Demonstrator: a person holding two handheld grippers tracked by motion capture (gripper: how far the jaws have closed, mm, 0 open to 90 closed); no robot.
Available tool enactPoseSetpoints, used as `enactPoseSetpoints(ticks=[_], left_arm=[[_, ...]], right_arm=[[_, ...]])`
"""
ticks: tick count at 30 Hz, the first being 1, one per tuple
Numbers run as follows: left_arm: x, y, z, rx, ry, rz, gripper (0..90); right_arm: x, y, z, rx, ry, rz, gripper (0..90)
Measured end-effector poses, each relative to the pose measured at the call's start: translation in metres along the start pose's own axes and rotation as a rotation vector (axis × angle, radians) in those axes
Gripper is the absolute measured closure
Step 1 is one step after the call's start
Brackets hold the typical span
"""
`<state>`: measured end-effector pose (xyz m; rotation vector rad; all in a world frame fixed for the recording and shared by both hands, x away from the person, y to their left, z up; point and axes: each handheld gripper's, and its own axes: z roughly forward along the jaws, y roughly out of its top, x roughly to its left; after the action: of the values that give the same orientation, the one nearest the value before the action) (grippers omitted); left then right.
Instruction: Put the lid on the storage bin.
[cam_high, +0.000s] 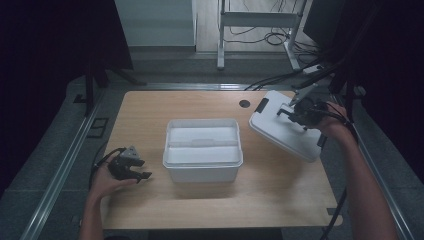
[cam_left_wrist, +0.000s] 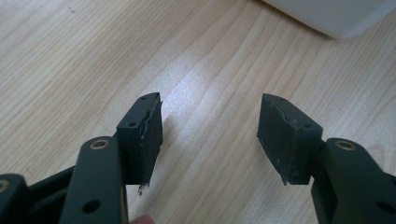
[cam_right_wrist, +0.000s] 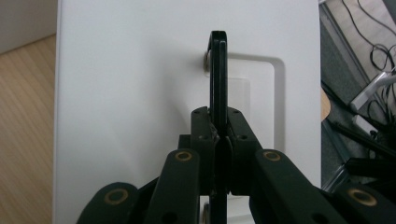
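Observation:
An open white plastic box (cam_high: 202, 167) stands in the middle of the wooden table. Its white lid (cam_high: 280, 131) hangs tilted in the air at the right, lifted by its black handle (cam_right_wrist: 218, 79). My right gripper (cam_high: 292, 112) is shut on that handle, and the right gripper view (cam_right_wrist: 219, 135) shows the jaws pinching the thin black bar edge-on against the lid (cam_right_wrist: 135, 93). My left gripper (cam_high: 134, 169) rests low at the table's left, open, with nothing between its fingers (cam_left_wrist: 210, 135). A corner of the box (cam_left_wrist: 336, 16) shows beyond them.
The wooden table (cam_high: 150, 110) has a round cable hole (cam_high: 244, 103) near its far edge. A black clip (cam_high: 261, 105) sits on the lid's far end. A metal frame and loose cables (cam_high: 270, 37) lie on the floor behind the table.

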<state>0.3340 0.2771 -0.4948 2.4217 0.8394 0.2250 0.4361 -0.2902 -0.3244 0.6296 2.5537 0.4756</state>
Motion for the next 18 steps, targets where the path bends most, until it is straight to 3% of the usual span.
enactPoseSetpoints(ticks=[11, 18], left_arm=[[-0.002, -0.003, -0.002, -0.011, 0.002, -0.008, 38.7], [-0.004, -0.003, 0.002, 0.003, 0.002, 0.003, 38.7]], right_arm=[[0.013, 0.021, -0.021, -0.05, 0.003, -0.06, 83.4], [0.023, 0.037, -0.027, -0.094, 0.03, -0.102, 83.5]])
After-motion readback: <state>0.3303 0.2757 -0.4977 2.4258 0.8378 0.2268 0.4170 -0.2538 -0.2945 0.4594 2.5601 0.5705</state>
